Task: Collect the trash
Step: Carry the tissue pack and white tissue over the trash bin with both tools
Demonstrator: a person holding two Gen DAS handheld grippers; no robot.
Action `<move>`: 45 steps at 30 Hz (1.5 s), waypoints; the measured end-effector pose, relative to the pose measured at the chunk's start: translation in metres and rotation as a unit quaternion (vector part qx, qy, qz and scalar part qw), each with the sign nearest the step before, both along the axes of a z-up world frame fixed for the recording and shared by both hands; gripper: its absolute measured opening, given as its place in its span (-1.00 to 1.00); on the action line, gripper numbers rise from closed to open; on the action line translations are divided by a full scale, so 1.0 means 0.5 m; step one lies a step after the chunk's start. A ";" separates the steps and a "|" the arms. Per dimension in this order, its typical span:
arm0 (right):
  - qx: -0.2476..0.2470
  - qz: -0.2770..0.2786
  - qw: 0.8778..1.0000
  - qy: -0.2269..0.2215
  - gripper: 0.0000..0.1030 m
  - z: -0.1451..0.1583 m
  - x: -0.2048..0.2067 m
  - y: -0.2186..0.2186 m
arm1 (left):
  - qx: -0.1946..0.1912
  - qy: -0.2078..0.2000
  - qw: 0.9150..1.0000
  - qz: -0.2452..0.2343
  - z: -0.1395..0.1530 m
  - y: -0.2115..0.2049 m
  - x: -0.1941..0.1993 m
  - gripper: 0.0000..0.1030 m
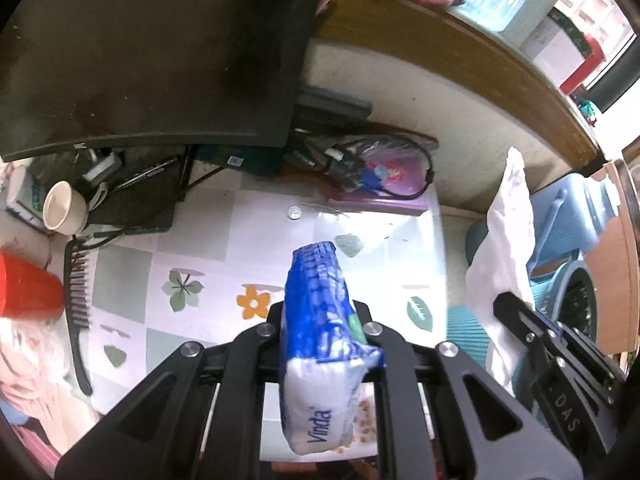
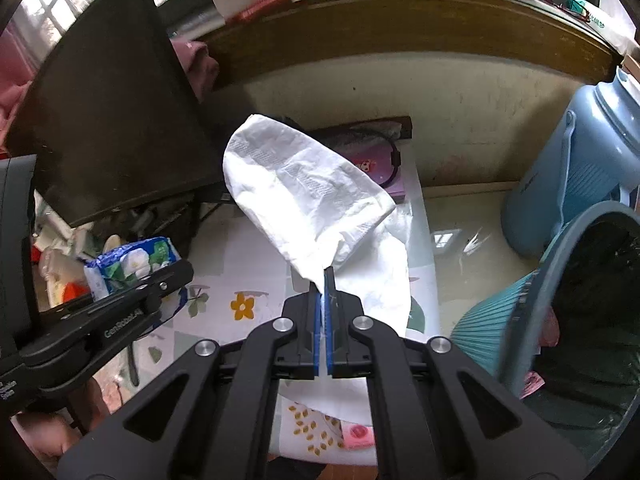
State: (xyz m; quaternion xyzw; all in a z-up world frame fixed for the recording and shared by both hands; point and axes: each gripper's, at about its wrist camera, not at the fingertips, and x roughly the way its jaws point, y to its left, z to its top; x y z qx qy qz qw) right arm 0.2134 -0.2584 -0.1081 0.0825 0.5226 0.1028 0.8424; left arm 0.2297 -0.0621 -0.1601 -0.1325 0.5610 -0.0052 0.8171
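My left gripper (image 1: 322,320) is shut on a blue and white Vinda tissue pack (image 1: 320,320) and holds it above the flowered tablecloth (image 1: 200,272). The pack also shows in the right wrist view (image 2: 132,264), with the left gripper (image 2: 176,276) on it. My right gripper (image 2: 325,276) is shut on a large white tissue (image 2: 312,196) that hangs loose above the table's right edge. The tissue also shows in the left wrist view (image 1: 508,248). A blue trash bin (image 2: 580,320) with a black liner stands on the floor at the right, below the table.
A dark monitor (image 1: 152,52) stands at the back left. A cream cup (image 1: 64,208), a red cup (image 1: 28,288) and a black comb (image 1: 78,308) lie at the left. A purple box with cables (image 1: 384,176) sits at the back. A blue water jug (image 2: 580,160) stands by the wall.
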 end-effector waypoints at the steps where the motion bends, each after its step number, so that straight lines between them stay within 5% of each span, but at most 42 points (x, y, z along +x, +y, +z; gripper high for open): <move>1: 0.001 0.006 1.000 -0.003 -0.95 0.007 -0.004 -0.008 | 0.002 -0.004 1.000 0.005 0.010 -0.011 -0.007 -0.79; 12: 0.005 0.022 1.000 -0.021 -0.95 0.043 -0.067 -0.151 | 0.003 -0.030 0.999 0.033 0.077 -0.144 -0.070 -0.79; 22: -0.003 -0.001 1.000 -0.026 -0.95 0.055 -0.114 -0.318 | -0.005 -0.044 0.999 0.010 0.102 -0.320 -0.095 -0.79; 45: -0.023 -0.042 0.999 0.020 -0.95 -0.014 -0.161 -0.543 | -0.021 -0.011 0.999 -0.035 0.033 -0.559 -0.086 -0.78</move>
